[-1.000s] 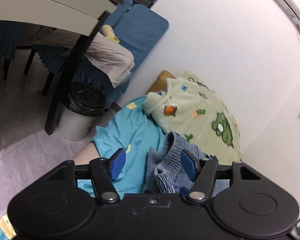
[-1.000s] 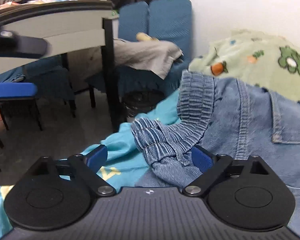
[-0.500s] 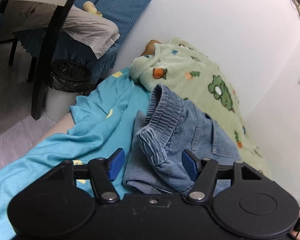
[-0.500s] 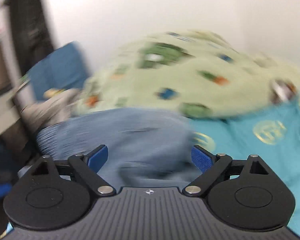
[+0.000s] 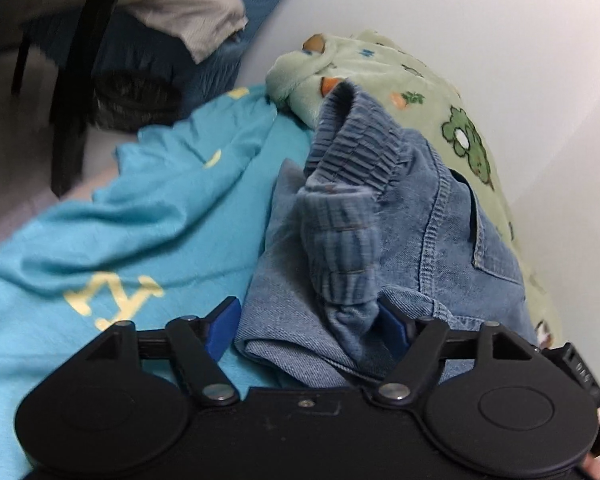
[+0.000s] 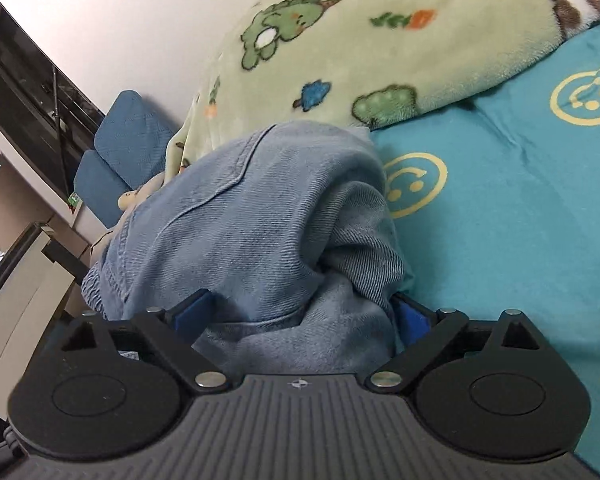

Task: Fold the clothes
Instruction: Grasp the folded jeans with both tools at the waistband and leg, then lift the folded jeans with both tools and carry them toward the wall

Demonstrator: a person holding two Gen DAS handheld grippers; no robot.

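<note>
A bundle of blue denim trousers (image 5: 380,216) lies crumpled on a teal sheet (image 5: 148,208), its ribbed elastic waistband (image 5: 352,148) sticking up. My left gripper (image 5: 306,320) is open, its blue pads either side of the denim's near folded edge. In the right wrist view the same denim (image 6: 260,216) fills the space between the fingers of my right gripper (image 6: 300,316), which is also open, the cloth bulging over both pads.
A green fleece blanket with cartoon prints (image 5: 404,80) (image 6: 380,40) lies behind the denim against the white wall. Off the bed's end stand a black-legged desk (image 5: 80,80), a bin and blue cushions (image 6: 128,132) with a grey cloth (image 5: 188,4).
Both grippers have moved in close to the denim, which now sits between their fingers. The right gripper swung round from the desk side to face the blanket and wall.
</note>
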